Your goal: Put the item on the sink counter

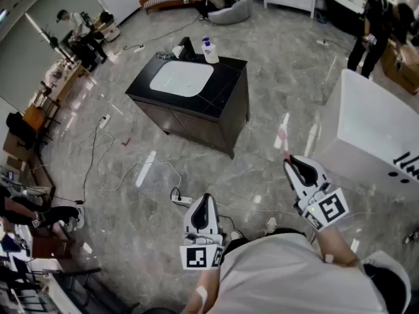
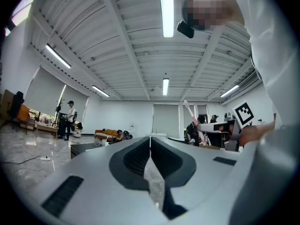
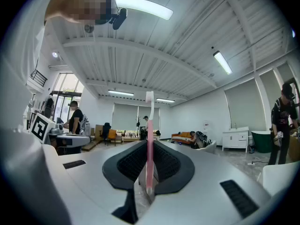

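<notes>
The sink counter [image 1: 226,77] is a black-topped cabinet with a white basin [image 1: 181,78], standing some way ahead on the floor. Both grippers are held close to the person's body, well short of it. My right gripper [image 1: 291,163] [image 3: 149,144] is shut on a pink toothbrush [image 3: 149,135] that stands upright out of the jaws, with its white head on top. The toothbrush [image 1: 283,138] points toward the counter. My left gripper [image 1: 205,199] [image 2: 150,139] is shut with nothing between its jaws. The right gripper [image 2: 227,125] with its toothbrush [image 2: 190,111] also shows from the left gripper view.
A soap bottle [image 1: 209,51] and a dark faucet [image 1: 188,47] stand at the counter's far edge. A white bathtub [image 1: 373,126] sits at the right. A power strip [image 1: 182,201] and cables lie on the floor ahead. A person [image 1: 368,28] stands at the far right; desks line the left.
</notes>
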A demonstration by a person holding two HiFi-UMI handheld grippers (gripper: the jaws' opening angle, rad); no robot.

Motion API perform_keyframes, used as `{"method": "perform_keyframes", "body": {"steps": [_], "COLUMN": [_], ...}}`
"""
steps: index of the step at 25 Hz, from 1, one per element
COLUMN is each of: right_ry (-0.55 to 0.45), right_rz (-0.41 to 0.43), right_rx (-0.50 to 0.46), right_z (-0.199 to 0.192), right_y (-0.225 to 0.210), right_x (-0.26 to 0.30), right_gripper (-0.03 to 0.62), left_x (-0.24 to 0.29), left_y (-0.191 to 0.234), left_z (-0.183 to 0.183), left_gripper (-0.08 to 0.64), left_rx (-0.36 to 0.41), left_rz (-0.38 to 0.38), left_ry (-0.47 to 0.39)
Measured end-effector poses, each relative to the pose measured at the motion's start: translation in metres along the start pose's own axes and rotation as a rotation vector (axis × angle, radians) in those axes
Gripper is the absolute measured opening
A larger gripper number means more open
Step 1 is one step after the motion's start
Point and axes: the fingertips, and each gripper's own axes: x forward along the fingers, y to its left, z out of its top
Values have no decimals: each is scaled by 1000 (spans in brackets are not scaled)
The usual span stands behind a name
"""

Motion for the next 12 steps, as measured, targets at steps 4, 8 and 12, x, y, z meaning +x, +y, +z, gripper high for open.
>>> {"method": "perform_keyframes", "body": {"steps": [4, 8, 12], "right_ry": [7, 16, 19], "right_rz": [6, 6, 1], "right_rx": [-1, -15, -14], "right_z": [1, 1, 1], "right_y": [5, 6, 4], "right_x": [-2, -6, -10], "right_gripper": [61, 61, 61], "left_x": [-2, -5, -6], "left_y": [-1, -3, -6], "left_z": [0, -5, -5], "left_gripper": [12, 12, 12], "left_rx": [-6, -19, -23], "left_rz": [-1, 0, -4], "left_ry": [4, 15, 15]}}
